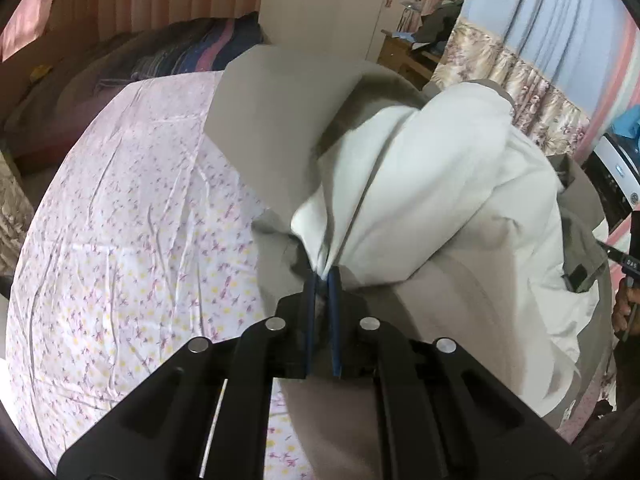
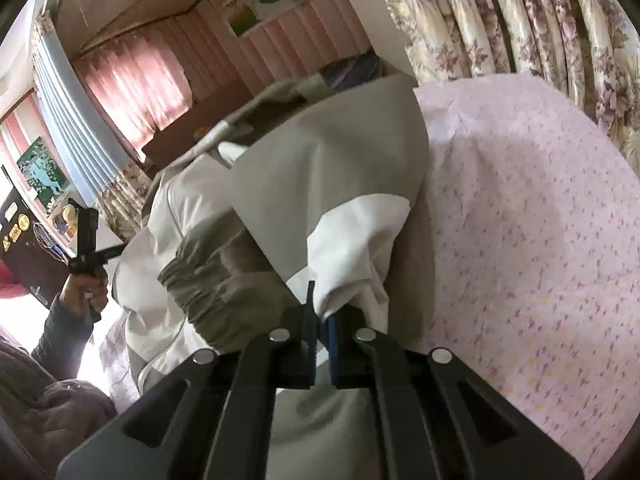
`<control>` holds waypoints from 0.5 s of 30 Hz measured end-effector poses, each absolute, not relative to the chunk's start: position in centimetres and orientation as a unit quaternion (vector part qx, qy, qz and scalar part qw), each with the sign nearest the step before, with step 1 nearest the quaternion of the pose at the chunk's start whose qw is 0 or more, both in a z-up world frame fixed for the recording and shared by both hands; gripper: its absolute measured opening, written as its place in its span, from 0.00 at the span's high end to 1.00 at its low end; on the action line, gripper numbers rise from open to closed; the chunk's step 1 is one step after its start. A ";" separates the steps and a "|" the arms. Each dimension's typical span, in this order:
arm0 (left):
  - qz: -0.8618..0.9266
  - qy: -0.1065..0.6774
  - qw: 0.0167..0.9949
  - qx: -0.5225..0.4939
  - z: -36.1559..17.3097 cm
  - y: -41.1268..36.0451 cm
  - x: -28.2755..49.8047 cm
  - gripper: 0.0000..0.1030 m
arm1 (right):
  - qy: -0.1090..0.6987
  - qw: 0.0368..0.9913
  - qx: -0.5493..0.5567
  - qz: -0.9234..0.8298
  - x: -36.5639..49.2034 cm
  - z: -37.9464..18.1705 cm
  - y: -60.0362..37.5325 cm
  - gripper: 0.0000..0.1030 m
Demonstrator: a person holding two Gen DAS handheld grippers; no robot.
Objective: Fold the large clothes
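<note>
The bed (image 1: 120,208), spread with a pink floral sheet (image 2: 540,220), fills most of both views. On it lies a large grey and white jacket (image 1: 460,184), bunched and partly lifted, its bulk running from the near edge of the bed away toward the dark pillows (image 1: 180,52) at the far end. An elastic-cuffed grey sleeve (image 2: 208,280) drapes across its middle in the right wrist view.

Both tools point steeply down at the garment. The left tongs (image 1: 322,280) are pressed together on a gathered fold of white fabric with a dark seam running up from the pinch. The right tongs (image 2: 322,312) likewise pinch a bunch of white cloth, their blue pads nearly meeting.

At the left edge of the right wrist view, a hand (image 2: 86,292) in a dark sleeve grips the other tool's handle.
</note>
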State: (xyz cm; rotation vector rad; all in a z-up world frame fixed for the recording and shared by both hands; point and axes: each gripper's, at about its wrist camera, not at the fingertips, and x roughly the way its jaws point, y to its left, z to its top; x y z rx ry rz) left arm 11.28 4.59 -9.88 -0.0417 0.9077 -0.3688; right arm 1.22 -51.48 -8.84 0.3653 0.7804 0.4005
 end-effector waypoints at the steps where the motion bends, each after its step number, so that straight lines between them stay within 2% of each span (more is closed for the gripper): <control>1: -0.173 0.433 0.884 -0.016 -9.6 4.6 11.3 0.92 | 0.375 0.892 0.164 0.194 1.6 -8.0 -51.4 0.90; 3: -0.164 0.422 0.892 -0.009 -8.3 4.8 11.4 0.85 | 0.366 0.905 0.122 0.181 1.6 -6.3 -51.0 0.68; 4: -0.159 0.415 0.896 -0.007 -7.5 5.1 11.5 0.82 | 0.362 0.910 0.095 0.177 1.8 -4.9 -51.0 0.50; 5: -0.154 0.408 0.900 -0.008 -6.7 5.4 11.7 0.79 | 0.356 0.916 0.078 0.167 2.0 -4.1 -51.2 0.37; 6: -0.147 0.400 0.904 -0.007 -5.7 5.8 11.9 0.69 | 0.345 0.924 0.058 0.154 2.1 -2.6 -51.5 0.36; 7: -0.137 0.393 0.909 -0.004 -4.8 6.1 12.3 0.53 | 0.335 0.930 0.045 0.143 2.4 -1.1 -52.0 0.36; 8: -0.118 0.378 0.918 -0.003 -3.4 6.5 12.7 0.45 | 0.327 0.935 0.038 0.133 2.5 0.0 -52.2 0.36; 9: -0.109 0.368 0.923 -0.006 -2.4 6.9 13.1 0.31 | 0.314 0.942 0.033 0.117 3.0 1.8 -53.2 0.36; 10: -0.103 0.360 0.927 -0.007 -1.4 7.2 13.6 0.23 | 0.308 0.945 0.032 0.106 3.3 2.9 -53.6 0.35; 11: -0.095 0.353 0.931 -0.004 -0.2 7.2 14.5 0.20 | 0.298 0.950 0.029 0.088 4.0 4.4 -54.3 0.33; 12: -0.086 0.346 0.934 0.004 0.9 6.9 15.5 0.14 | 0.286 0.956 0.027 0.062 5.3 6.2 -55.1 0.25; 13: -0.081 0.337 0.938 0.013 2.2 6.5 16.7 0.07 | 0.281 0.958 0.029 0.051 6.0 7.2 -55.4 0.22; 15: -0.078 0.331 0.940 0.022 4.0 5.4 19.9 0.03 | 0.271 0.961 0.044 0.039 9.5 9.6 -56.2 0.20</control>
